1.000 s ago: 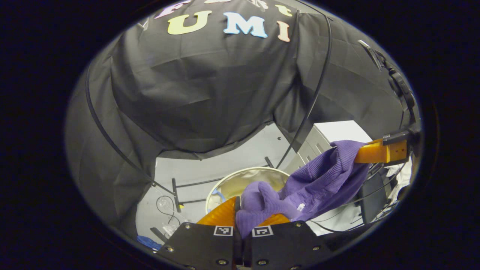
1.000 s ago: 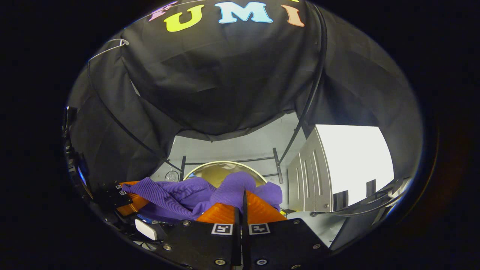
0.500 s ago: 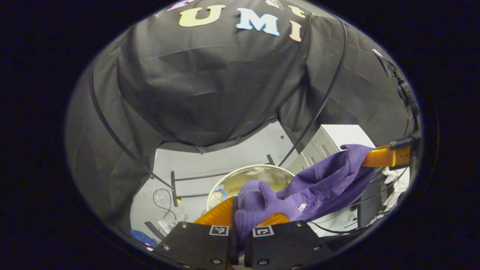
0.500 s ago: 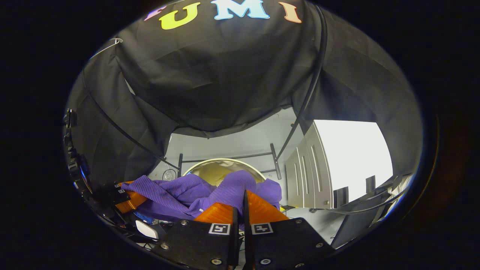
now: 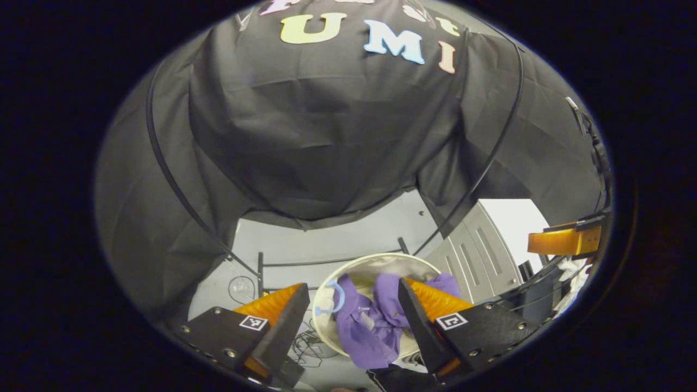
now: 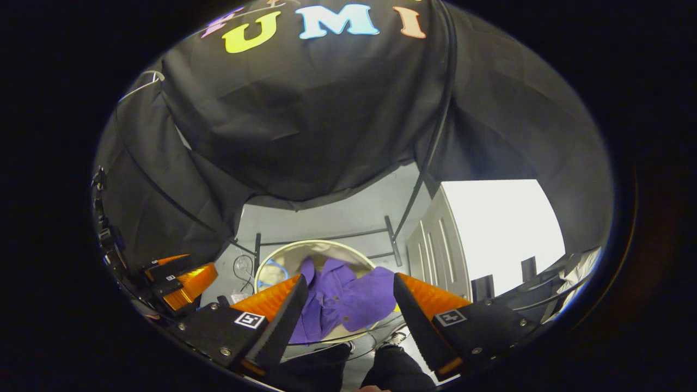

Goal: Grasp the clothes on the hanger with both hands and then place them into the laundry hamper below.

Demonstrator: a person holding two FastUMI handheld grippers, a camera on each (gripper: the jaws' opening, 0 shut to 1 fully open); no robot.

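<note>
Purple clothes (image 6: 343, 299) lying in laundry hamper (image 5: 348, 269), draped over its near rim. Left claw (image 5: 348, 310) and right claw (image 6: 346, 307) above hamper, both spread wide, holding nothing. Placement apparently complete; nothing left.

Open air between gripper fingers (image 6: 348, 305) and hamper (image 6: 283, 247) mouth, purple clothes (image 6: 343, 299) draped over rim at 6 o'clock, rack bars (image 6: 326, 237) at 12, white cabinet (image 6: 435, 250) at 3.
</note>
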